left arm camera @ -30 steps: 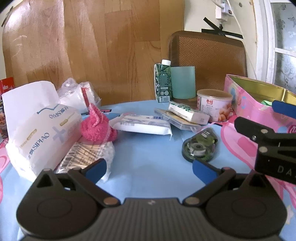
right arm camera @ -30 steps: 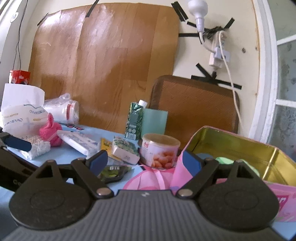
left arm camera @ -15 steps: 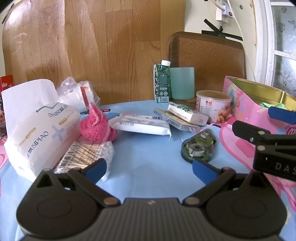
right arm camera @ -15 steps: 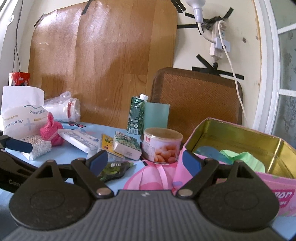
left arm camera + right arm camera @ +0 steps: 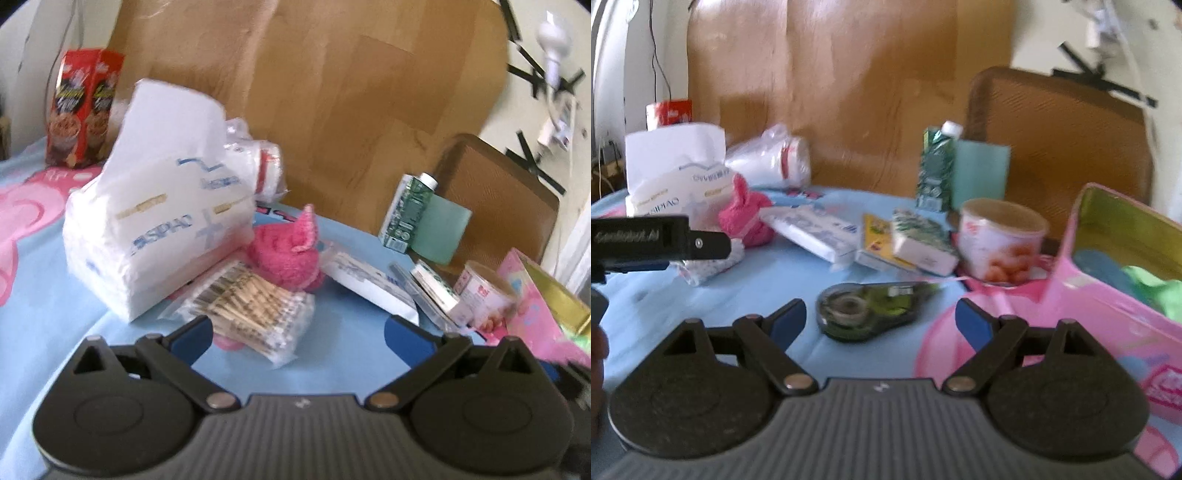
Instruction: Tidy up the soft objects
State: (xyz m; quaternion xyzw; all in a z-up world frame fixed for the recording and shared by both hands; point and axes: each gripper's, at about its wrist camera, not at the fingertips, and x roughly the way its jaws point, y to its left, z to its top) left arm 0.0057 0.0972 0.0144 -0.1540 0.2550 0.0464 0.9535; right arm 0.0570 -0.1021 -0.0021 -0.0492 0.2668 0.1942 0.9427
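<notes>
Item: pink plush toy (image 5: 284,254), lying on the bench (image 5: 343,343) between the tissue pack (image 5: 159,236) and a flat white packet (image 5: 373,291), touching a bag of cotton swabs (image 5: 251,310). Left gripper (image 5: 297,332): released, empty, facing the toy. Right gripper (image 5: 881,319): released, empty, above a correction-tape dispenser (image 5: 868,310). Pink tin box (image 5: 1115,295): open, at the right. Step judged: approach. Next: close on the toy without snagging the swabs.
</notes>
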